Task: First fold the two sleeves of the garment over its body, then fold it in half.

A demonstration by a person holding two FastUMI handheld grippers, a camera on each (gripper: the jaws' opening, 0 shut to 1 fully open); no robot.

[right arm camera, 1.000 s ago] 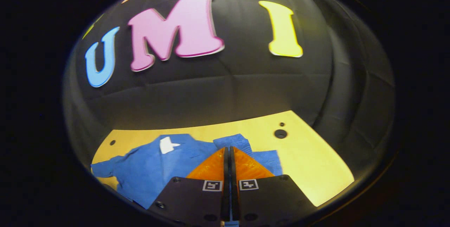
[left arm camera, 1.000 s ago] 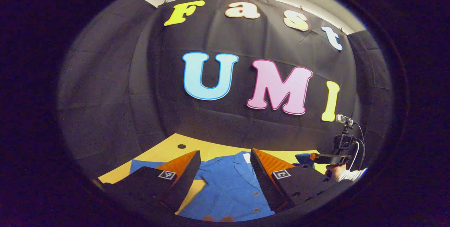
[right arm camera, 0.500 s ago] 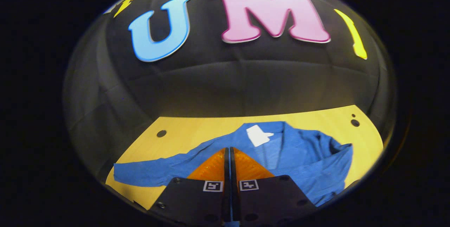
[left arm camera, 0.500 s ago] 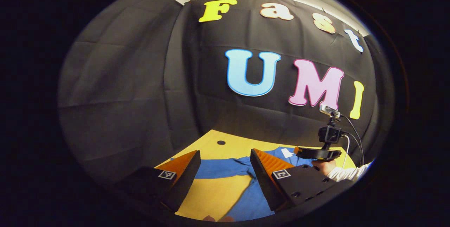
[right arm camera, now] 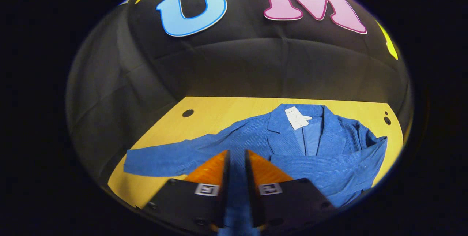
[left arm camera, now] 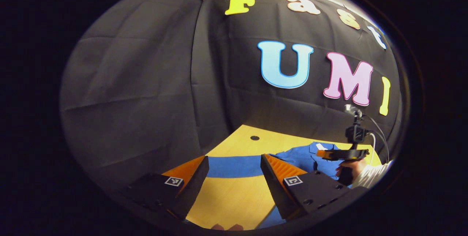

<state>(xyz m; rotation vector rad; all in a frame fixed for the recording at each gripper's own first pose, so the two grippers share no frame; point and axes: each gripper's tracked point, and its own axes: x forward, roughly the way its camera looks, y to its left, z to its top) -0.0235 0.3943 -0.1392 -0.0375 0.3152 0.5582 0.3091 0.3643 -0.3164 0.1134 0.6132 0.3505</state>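
Observation:
A blue jacket (right arm camera: 289, 144) lies face up on the yellow table (right arm camera: 219, 115), a white tag (right arm camera: 298, 117) at its collar. One sleeve (right arm camera: 329, 163) lies folded across the body towards my right gripper (right arm camera: 237, 152), whose fingers stand a narrow gap apart with blue cloth showing between them. The other sleeve (right arm camera: 157, 159) stretches out flat to the side. In the left gripper view that stretched sleeve (left arm camera: 234, 166) runs across just beyond my left gripper (left arm camera: 234, 161), which is wide open and holds nothing. Farther right, a hand (left arm camera: 347, 172) holds the right gripper (left arm camera: 323, 153) over the jacket (left arm camera: 299, 155).
Black cloth walls stand close behind and beside the table. Round holes sit in the tabletop near its far corners (right arm camera: 187, 113) (right arm camera: 387, 120) (left arm camera: 255, 138). Bare wood (left arm camera: 230, 199) lies under my left gripper, in front of the stretched sleeve.
My right gripper carried the sleeve across the body, and its fingers have now parted. My left gripper swung away from the jacket's front to the stretched-out sleeve.

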